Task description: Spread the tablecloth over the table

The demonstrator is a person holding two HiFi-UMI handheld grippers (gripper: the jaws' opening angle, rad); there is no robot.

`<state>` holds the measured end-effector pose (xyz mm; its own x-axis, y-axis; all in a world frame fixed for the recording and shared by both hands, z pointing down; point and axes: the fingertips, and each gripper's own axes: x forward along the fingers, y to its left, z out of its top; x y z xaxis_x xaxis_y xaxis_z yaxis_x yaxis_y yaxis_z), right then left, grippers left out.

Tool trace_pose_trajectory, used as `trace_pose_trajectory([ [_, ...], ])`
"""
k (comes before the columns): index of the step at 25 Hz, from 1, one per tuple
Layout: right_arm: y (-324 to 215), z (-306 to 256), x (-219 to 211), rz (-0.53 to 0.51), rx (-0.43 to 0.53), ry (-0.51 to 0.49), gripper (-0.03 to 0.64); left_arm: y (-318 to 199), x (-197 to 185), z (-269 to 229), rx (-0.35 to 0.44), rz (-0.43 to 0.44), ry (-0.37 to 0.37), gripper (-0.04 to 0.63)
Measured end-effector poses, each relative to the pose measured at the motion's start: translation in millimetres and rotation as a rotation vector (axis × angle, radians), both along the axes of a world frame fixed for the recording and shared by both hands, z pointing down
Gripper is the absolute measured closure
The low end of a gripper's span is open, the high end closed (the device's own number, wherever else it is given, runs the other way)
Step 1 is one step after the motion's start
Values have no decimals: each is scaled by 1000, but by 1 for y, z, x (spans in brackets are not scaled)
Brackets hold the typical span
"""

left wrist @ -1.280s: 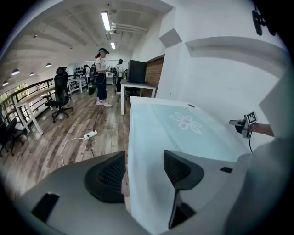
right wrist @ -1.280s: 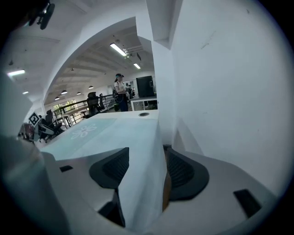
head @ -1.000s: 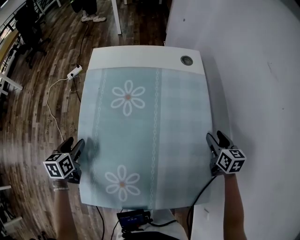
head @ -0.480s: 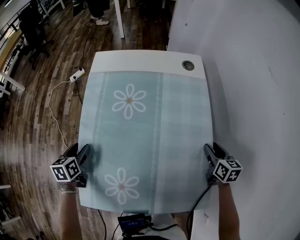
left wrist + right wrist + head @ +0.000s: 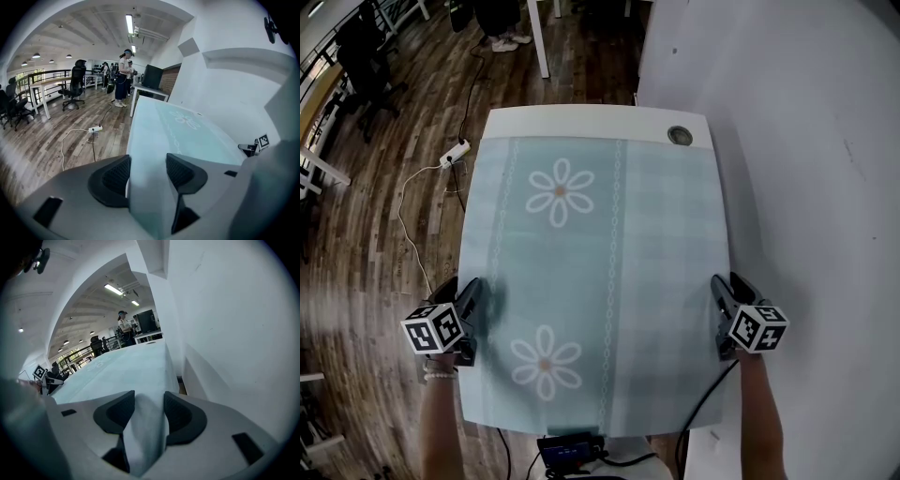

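The tablecloth [image 5: 600, 272] is lying flat over the table [image 5: 581, 122], leaving its far strip bare. The left gripper [image 5: 465, 289] is clamping the cloth's left edge. The right gripper [image 5: 724, 285], its jaws just closing, is pinching the right edge.

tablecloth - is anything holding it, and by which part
Tablecloth: left gripper grips its left edge; right gripper, jaws just closing, grips its right edge.

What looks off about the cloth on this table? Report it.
The tablecloth lies flat and straight, but it stops short of the far end. A bare white strip of the table, with a round fitting at its right corner, stays uncovered. No wrinkles, spills or damage show.
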<state>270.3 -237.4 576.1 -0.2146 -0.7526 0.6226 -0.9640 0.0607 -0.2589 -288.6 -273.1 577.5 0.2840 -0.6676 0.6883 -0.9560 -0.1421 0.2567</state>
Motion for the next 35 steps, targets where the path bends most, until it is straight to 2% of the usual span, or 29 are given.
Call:
trace_pose_trajectory([
  [6, -80, -2, 13, -10, -12, 16, 400, -72, 13, -4, -11, -7, -4, 334],
  [17, -156, -1, 22, -2, -11, 35, 400, -142, 21, -3, -21, -12, 1, 336],
  [35, -229, -1, 29, 30, -2, 55, 396, -212, 28, -6, 18, 13, -19, 348],
])
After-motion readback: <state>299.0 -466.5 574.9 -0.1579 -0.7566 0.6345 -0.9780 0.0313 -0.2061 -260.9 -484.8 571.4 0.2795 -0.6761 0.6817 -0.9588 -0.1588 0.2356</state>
